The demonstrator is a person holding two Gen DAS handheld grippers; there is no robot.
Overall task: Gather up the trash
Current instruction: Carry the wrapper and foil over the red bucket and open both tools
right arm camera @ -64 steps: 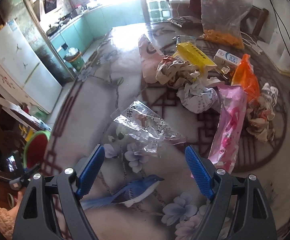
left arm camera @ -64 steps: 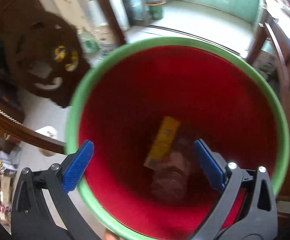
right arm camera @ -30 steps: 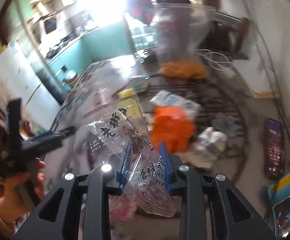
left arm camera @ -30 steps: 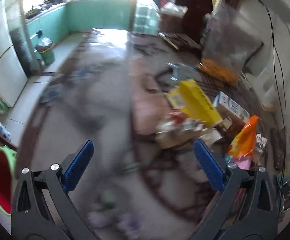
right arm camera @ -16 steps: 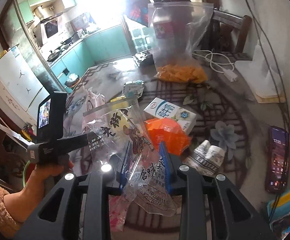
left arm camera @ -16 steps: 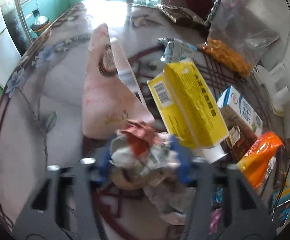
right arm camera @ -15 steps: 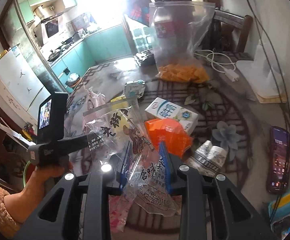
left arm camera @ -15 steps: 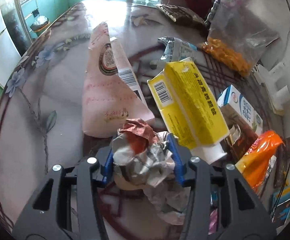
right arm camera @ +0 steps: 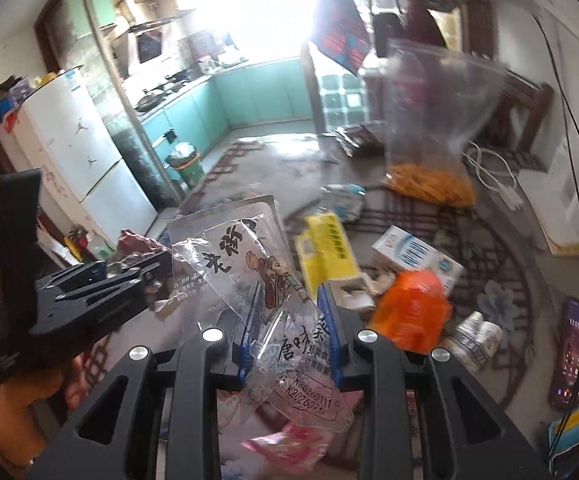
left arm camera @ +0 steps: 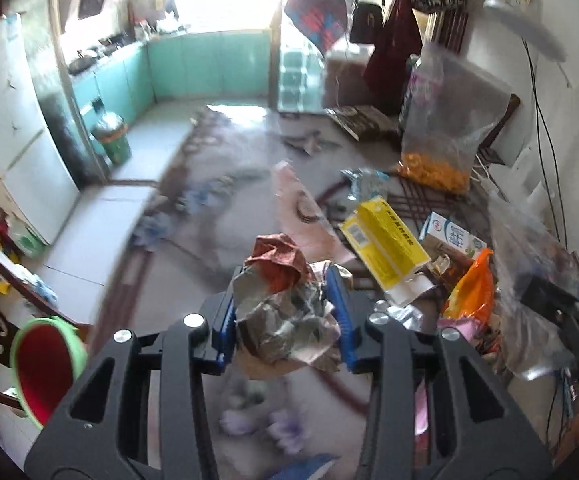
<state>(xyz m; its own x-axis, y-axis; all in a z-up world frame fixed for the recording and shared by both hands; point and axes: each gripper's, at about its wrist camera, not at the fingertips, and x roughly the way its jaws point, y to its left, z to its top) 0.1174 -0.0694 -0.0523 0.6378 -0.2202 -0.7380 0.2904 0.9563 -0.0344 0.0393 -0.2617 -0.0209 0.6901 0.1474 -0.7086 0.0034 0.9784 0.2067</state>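
The left hand-held gripper [left arm camera: 285, 312] has its blue pads pressed on a crumpled wad of wrapper [left arm camera: 285, 300], reddish on top and grey below, held above the surface [left arm camera: 209, 240]; its jaws are closing the last bit on the wad. The right hand-held gripper [right arm camera: 285, 328] is narrowly closed on a clear printed plastic bag [right arm camera: 249, 264], which stands up between its pads and hides part of the litter beyond. In the right wrist view the left hand-held gripper shows at the near left, with the person's hand [right arm camera: 49, 384] under it. On the surface, to the right, lie one yellow carton [left arm camera: 385, 244], one white and blue milk box [left arm camera: 449, 236], one orange bag [left arm camera: 469, 292] and one pink wrapper [left arm camera: 301, 216]. Farther off stands one large clear bag with orange snacks [left arm camera: 437, 168] in its bottom. A phone [right arm camera: 573, 344] lies at the far right. One red bin with a green rim [left arm camera: 45, 364] stands at the near left, below the surface's edge. A second, green bin [left arm camera: 111, 140] stands far off by the white fridge [left arm camera: 9, 128].
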